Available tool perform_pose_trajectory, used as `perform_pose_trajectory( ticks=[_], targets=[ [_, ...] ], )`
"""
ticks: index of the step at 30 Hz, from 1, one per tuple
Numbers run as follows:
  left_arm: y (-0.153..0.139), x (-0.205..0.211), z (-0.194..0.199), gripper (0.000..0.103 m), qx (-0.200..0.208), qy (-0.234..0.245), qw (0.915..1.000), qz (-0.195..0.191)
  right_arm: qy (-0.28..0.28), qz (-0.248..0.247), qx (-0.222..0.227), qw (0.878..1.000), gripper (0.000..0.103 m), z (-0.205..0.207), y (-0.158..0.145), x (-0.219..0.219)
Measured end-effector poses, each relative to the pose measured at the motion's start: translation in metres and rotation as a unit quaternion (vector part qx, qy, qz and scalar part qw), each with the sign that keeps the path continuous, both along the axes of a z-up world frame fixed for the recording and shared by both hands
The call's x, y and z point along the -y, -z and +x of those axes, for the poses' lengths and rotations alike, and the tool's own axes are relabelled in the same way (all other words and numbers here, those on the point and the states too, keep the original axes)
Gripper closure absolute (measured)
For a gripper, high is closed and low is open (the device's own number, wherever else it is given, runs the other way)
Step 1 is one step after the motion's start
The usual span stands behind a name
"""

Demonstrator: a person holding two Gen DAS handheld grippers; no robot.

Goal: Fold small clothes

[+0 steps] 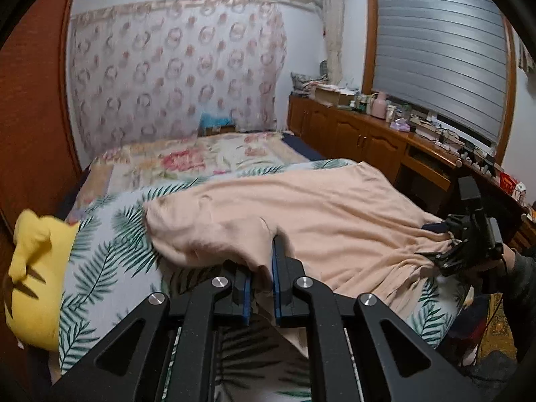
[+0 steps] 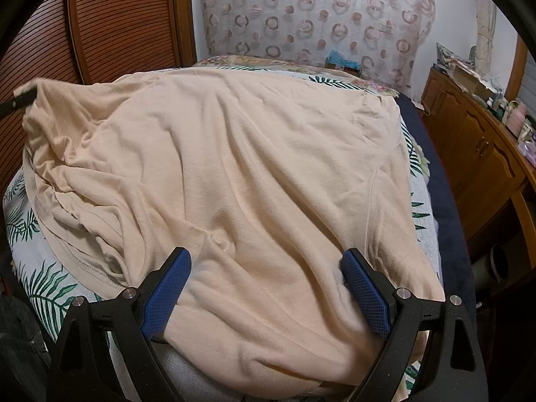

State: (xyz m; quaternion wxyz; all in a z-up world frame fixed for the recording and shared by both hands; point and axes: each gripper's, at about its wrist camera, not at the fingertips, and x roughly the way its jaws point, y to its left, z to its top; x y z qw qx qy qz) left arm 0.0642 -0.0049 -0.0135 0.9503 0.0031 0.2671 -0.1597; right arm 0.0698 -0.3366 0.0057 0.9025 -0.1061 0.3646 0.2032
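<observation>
Peach-coloured top (image 2: 254, 174), spread across the leaf-print bedcover (image 1: 100, 268) at the near end of the bed (image 1: 187, 157), mostly flat but rumpled and bunched along its left edge. Seam and sleeve outline visible toward the far right corner.

Left hand-held gripper (image 1: 261, 288): jaws nearly together, blue pads pinching a fold of the top's edge, cloth draped up over the fingers and tented off the bedcover. Seen from the right wrist view only as a dark tip at the far left edge, where the fabric rises to it.

Right hand-held gripper (image 2: 264, 294): jaws spread wide, angled down over the near hem, cloth lying between the pads (image 2: 167, 291) but not pressed by them; nothing held. In the left wrist view, low at the right side of the top, a dark sleeve (image 1: 519, 278) behind it.

Step in hand, by appearances: start of the first fold, one corner picked up and the matching one not yet taken. Next move likely calls for closing the right jaws on the hem, then carrying both edges together across the body of the top, evenly, so the bunched left side smooths rather than doubles under.

Around: yellow plush toy (image 1: 33, 274) at the bed's left side, wooden cabinets (image 1: 361, 137) along the right wall.
</observation>
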Motion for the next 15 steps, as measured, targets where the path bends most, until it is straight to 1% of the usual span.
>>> perform_pose_trajectory(
  ticks=[6, 9, 15],
  targets=[
    [-0.009, 0.022, 0.007, 0.093, 0.007, 0.028, 0.9996, -0.001, -0.002, -0.003, -0.001, 1.000, 0.011, 0.000, 0.000, -0.001],
    [-0.013, 0.030, 0.012, 0.093, 0.010, 0.038, 0.9992, 0.001, -0.008, 0.004, -0.006, 1.000, 0.011, 0.001, -0.002, 0.002],
    [-0.025, 0.055, 0.022, 0.093, 0.019, 0.067, 0.9976, -0.002, 0.002, 0.033, 0.017, 0.999, 0.011, -0.011, -0.016, 0.011]
  ],
)
